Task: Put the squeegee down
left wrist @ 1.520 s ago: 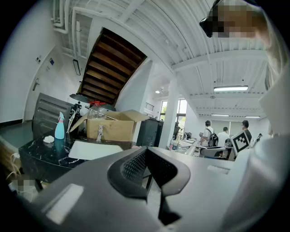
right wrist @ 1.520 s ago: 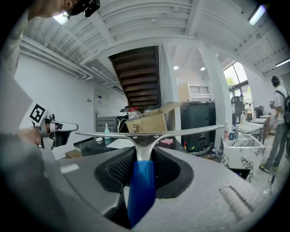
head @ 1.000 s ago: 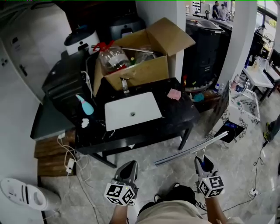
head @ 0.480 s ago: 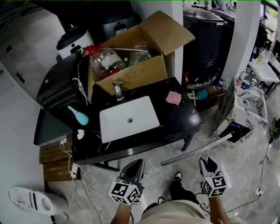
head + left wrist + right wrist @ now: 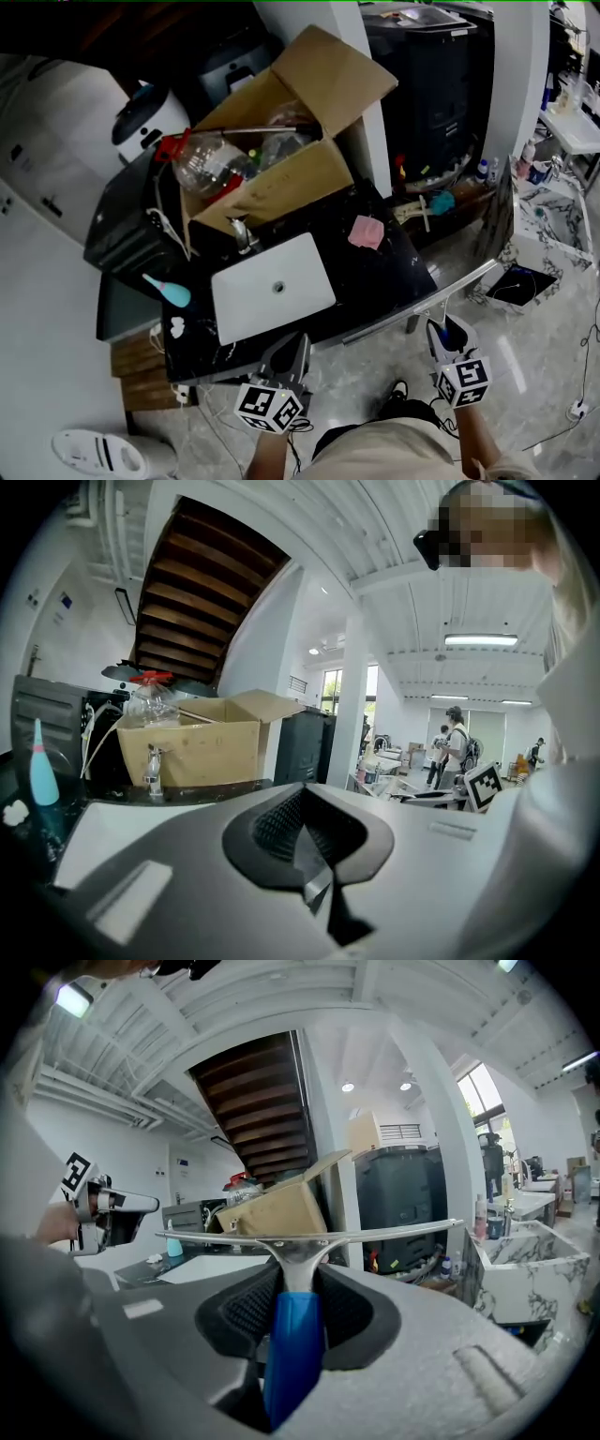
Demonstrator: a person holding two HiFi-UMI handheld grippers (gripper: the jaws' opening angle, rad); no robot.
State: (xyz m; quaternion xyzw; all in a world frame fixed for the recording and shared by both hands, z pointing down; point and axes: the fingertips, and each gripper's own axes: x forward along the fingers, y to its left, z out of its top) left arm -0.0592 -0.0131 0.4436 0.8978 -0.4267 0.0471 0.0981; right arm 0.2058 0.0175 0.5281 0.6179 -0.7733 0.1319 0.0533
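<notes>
The squeegee (image 5: 422, 305) has a long metal blade (image 5: 309, 1235) and a blue handle (image 5: 292, 1354). My right gripper (image 5: 448, 336) is shut on that handle and holds the blade level, just above the front right edge of the black counter (image 5: 384, 272). In the right gripper view the handle sits pinched between the dark pads (image 5: 246, 1309). My left gripper (image 5: 287, 358) hovers at the counter's front edge, below the white sink basin (image 5: 272, 286). Its jaws are shut with nothing in them, as the left gripper view (image 5: 314, 841) shows.
On the counter are a faucet (image 5: 242, 234), a pink sponge (image 5: 366, 232) and a teal bottle (image 5: 169, 292). An open cardboard box (image 5: 281, 159) of clutter stands behind the basin. A white marbled stand (image 5: 553, 234) is at the right, a white appliance (image 5: 98, 453) on the floor at the left.
Both grippers have moved forward to the counter. The squeegee blade, earlier over the floor, now hangs at the counter's front right edge. The grip on the handle is unchanged.
</notes>
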